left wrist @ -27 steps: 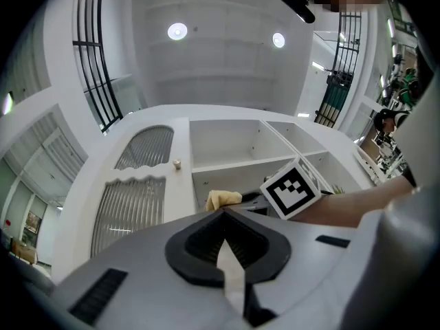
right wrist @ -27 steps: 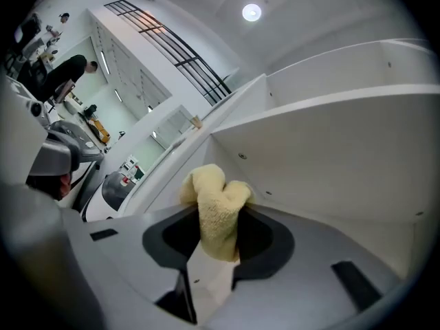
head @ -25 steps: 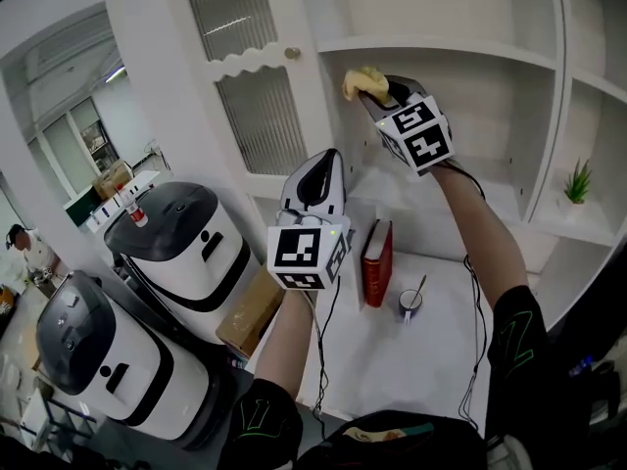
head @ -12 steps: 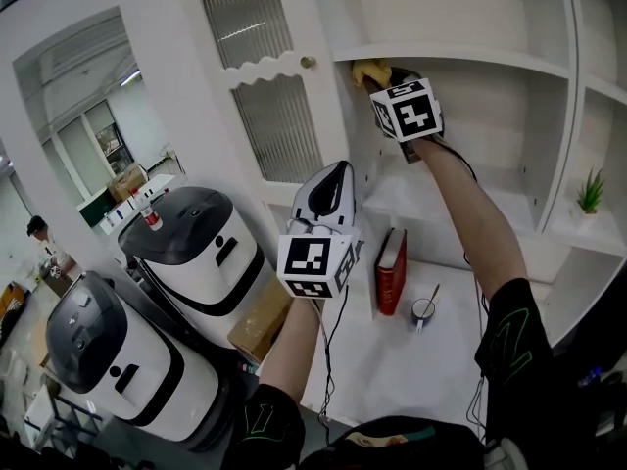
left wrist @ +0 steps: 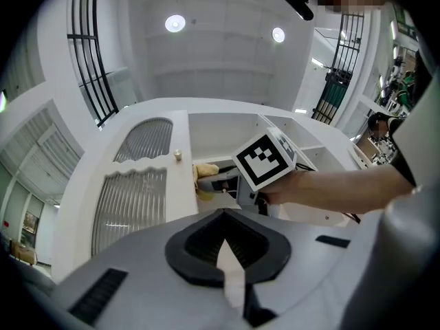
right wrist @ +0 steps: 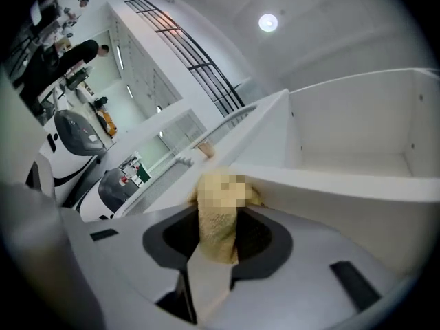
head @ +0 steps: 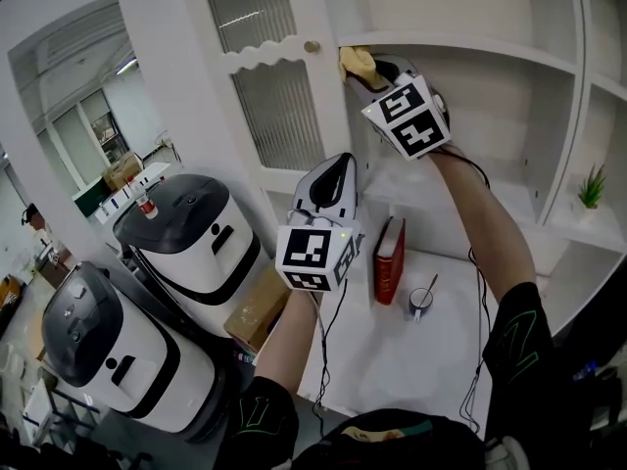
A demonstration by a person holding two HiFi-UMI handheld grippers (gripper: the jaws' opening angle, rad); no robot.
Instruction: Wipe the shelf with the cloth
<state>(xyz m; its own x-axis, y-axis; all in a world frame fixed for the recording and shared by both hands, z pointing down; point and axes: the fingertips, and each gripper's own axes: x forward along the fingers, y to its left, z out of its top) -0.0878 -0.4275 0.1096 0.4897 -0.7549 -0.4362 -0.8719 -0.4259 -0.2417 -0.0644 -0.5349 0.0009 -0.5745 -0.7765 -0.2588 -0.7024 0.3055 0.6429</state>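
Note:
A yellow cloth (head: 357,63) is pressed against the front edge of the upper white shelf (head: 480,51), at its left end by the cabinet door. My right gripper (head: 368,72) is shut on the cloth and reaches up from below. In the right gripper view the cloth (right wrist: 218,220) sticks out between the jaws and touches the shelf edge (right wrist: 344,190). My left gripper (head: 333,164) is held lower, pointing up, shut with nothing in it. The left gripper view looks up at the cloth (left wrist: 204,177) and the right gripper's marker cube (left wrist: 265,159).
A ribbed-glass cabinet door (head: 265,86) with a round knob (head: 312,46) hangs just left of the cloth. A red book (head: 389,259) and a cup (head: 420,302) stand on the counter below, a small plant (head: 591,188) at right. Two white robots (head: 191,238) and a cardboard box (head: 257,307) stand at left.
The right gripper has slid the cloth a little left along the shelf edge, toward the door. The left gripper has hardly moved.

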